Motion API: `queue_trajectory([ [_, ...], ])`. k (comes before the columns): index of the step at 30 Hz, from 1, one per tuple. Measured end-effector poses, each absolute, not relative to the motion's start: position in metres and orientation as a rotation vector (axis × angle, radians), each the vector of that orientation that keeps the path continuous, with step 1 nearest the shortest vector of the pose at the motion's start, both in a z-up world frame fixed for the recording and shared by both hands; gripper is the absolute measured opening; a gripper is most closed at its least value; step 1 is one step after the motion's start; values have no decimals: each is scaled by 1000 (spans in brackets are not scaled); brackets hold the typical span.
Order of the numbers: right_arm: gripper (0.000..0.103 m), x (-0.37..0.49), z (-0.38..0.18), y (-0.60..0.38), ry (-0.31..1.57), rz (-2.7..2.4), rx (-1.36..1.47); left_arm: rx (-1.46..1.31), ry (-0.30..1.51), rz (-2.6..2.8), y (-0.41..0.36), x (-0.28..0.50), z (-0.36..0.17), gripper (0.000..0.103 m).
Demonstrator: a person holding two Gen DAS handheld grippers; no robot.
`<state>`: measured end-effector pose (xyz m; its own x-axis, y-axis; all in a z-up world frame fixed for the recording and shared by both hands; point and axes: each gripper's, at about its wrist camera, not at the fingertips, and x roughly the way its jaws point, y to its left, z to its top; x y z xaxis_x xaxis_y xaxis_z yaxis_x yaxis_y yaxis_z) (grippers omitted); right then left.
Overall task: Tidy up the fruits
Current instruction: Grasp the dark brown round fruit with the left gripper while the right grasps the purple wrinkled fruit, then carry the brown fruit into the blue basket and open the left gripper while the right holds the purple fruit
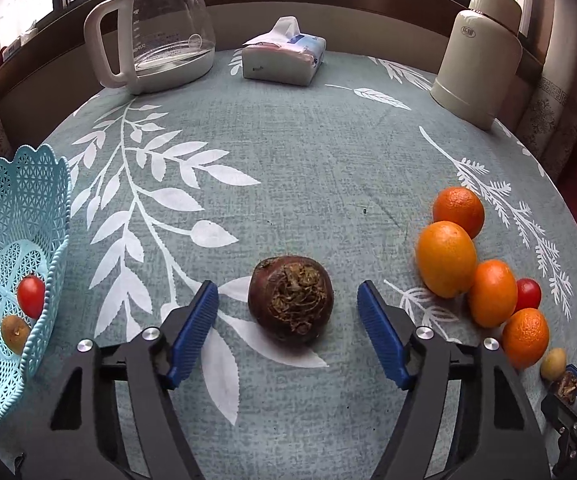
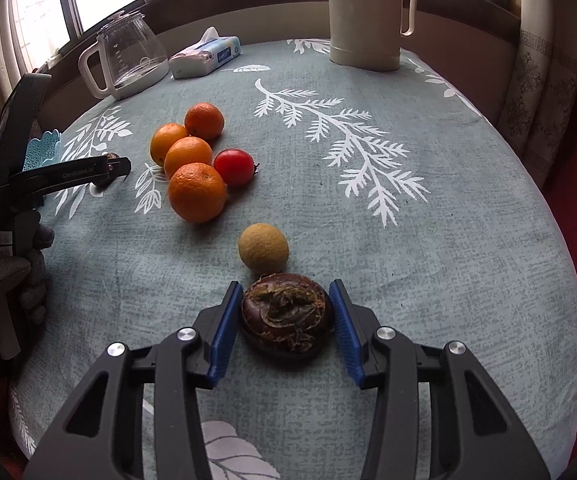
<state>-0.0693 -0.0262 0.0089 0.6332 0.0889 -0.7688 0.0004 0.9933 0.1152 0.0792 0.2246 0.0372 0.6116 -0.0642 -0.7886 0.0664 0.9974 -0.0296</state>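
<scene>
grey-green leaf-print worktop [image 1: 308, 160], window behind.
left gripper [image 1: 288, 304] spread wide either side of a brown water chestnut [image 1: 290, 300], not touching. right gripper [image 2: 286, 312] narrow, blue pads touching a second chestnut [image 2: 287, 316]. oranges [image 2: 197, 192] clustered mid-worktop; blue basket [image 1: 54, 240] at left holds a tomato [image 1: 31, 296].

Table [image 1: 308, 168]; fruits [image 1: 444, 258]; basket [image 1: 8, 216].
</scene>
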Motion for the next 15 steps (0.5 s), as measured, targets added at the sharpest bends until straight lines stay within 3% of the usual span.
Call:
queue_trajectory([
  [7,45,-69,9,-26,881,48,104,13,890,-71,224,76,37,42],
  [15,45,-69,9,-28,876,52,113,27,842,-63,221,64,41,42],
])
